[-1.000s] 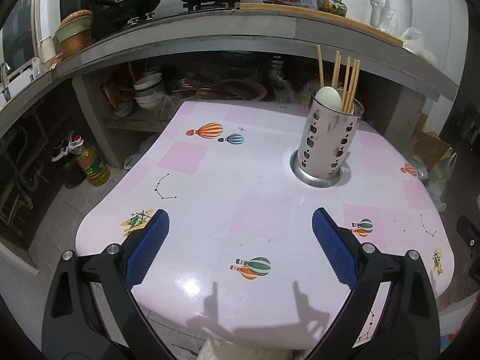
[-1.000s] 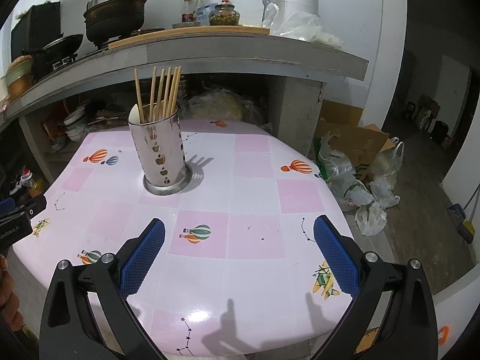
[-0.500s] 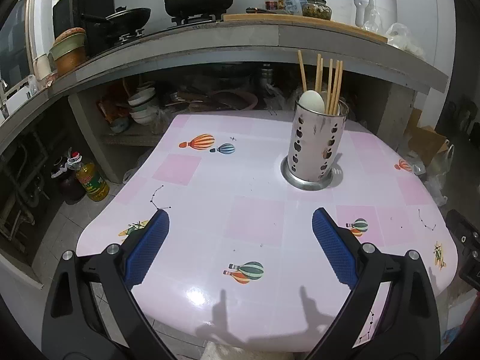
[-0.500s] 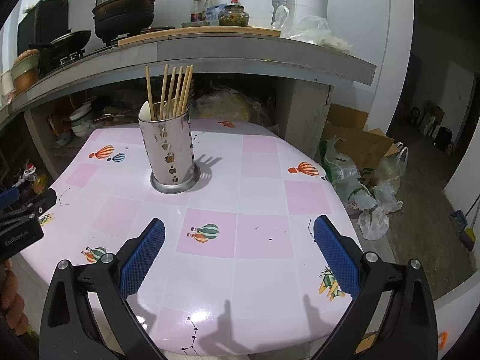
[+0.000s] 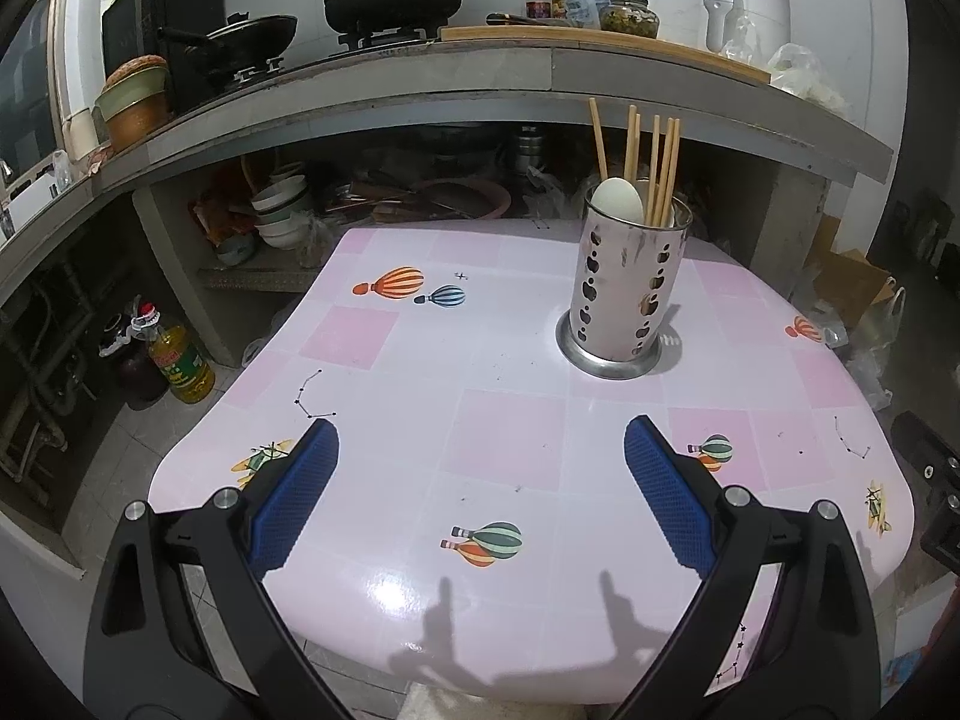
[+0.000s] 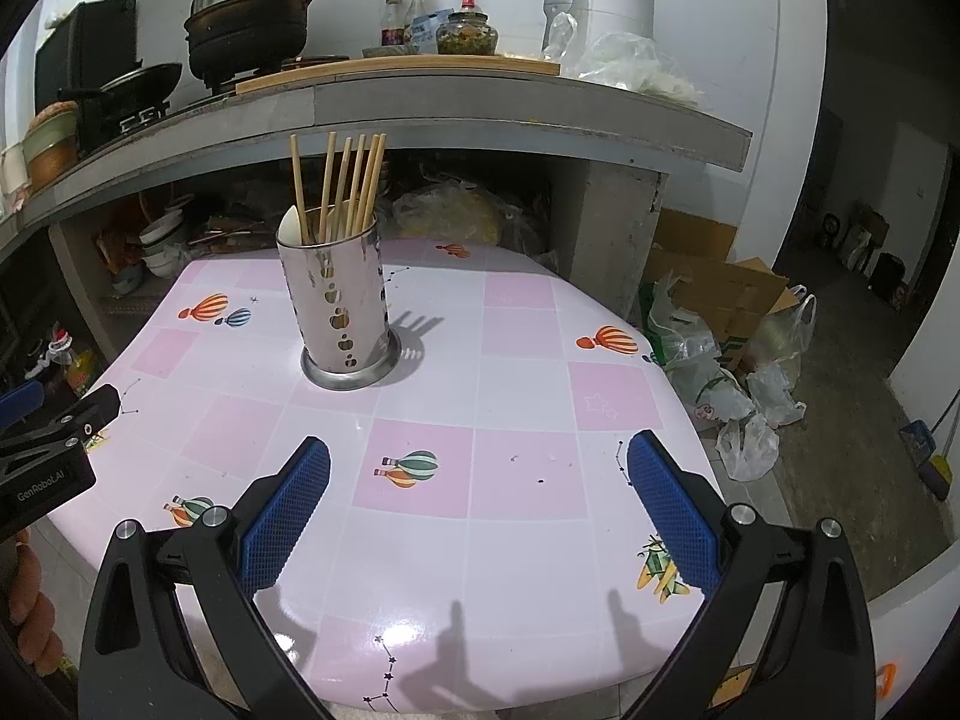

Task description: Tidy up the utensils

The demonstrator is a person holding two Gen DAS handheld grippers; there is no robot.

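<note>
Left gripper [image 5: 480,468]: jaws spread wide and released, nothing between the blue pads [image 5: 294,495]; it hangs above the near edge of the pink-tiled counter [image 5: 510,438]. Right gripper [image 6: 479,477]: jaws likewise released and empty, over the near part of the same counter. Perforated steel utensil holder [image 5: 627,291] stands upright on its round base on the counter, at about 1 o'clock from the left gripper and well apart from it; in the right wrist view the holder [image 6: 342,312] sits at about 11 o'clock from the right gripper. Inside the holder: a bundle of wooden chopsticks [image 5: 651,171] standing up and leaning slightly, plus a white spoon [image 5: 617,199] with its bowl upward against the rim at the holder's 9 o'clock side. No loose utensils on the counter surface, only printed balloon motifs. The left gripper's black body shows at 9 o'clock in the right wrist view. Concrete shelf [image 6: 480,99] behind carries a pot [image 6: 246,21] and bottles
</note>
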